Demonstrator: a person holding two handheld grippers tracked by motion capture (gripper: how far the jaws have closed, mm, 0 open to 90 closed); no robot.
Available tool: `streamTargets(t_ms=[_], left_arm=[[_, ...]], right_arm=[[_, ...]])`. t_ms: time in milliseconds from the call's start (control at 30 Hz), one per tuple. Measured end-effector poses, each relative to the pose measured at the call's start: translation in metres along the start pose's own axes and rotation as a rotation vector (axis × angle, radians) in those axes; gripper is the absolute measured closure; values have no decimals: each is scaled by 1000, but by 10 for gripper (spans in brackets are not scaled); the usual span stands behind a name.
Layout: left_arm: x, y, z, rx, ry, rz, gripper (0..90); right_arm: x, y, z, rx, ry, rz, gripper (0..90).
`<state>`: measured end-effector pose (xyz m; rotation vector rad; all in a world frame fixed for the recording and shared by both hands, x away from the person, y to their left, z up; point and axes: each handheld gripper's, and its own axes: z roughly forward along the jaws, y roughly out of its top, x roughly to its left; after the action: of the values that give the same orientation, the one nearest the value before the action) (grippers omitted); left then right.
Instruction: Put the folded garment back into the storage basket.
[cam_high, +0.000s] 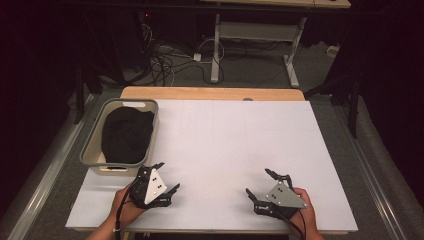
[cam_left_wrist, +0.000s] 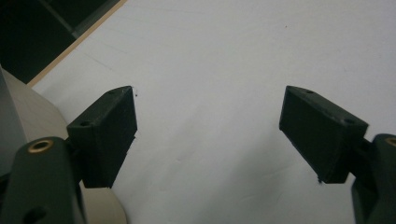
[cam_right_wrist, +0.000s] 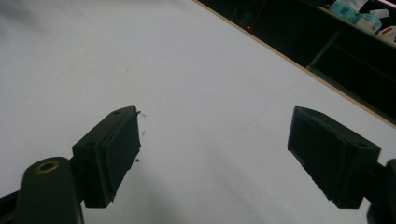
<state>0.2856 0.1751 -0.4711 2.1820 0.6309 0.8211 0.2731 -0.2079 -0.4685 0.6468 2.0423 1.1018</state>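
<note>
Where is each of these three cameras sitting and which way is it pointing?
High view: above the person's side, facing forward and down on the white table; both hands hold the left gripper and right gripper; black cloth fills the bin.
Left gripper view: along its open fingers; bin corner beside.
Right gripper view: along its open fingers.
Shared: white tabletop.

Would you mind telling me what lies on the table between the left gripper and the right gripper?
Nothing: in the high view, the white tabletop is bare between the left gripper and the right gripper. The grey basket with the black cloth sits off to the left.
</note>
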Motion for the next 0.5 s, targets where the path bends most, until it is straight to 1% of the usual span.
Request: streamTargets(t_ms=[33,100,233,367,400,500], left_arm=[[1,-1,-1,2,-2,-4,185],[2,-3,-2,1,6,-15,186],[7,-7,-5,6,12,-48,185],[11,-13,-6,18,1,-68,158],[11,-15,-6,15,-4,-80,158],[11,-17,-8,16,-8,-87,158]], right_arm=[[0,0,0,2,1,-1,170],[0,0,0,4,3,-2,170],[-1,0,0,6,1,3,170],[-3,-1,1,9,1,11,170],[-3,-1,1,7,0,13,170],[-3,-1,1,8,2,14,170]])
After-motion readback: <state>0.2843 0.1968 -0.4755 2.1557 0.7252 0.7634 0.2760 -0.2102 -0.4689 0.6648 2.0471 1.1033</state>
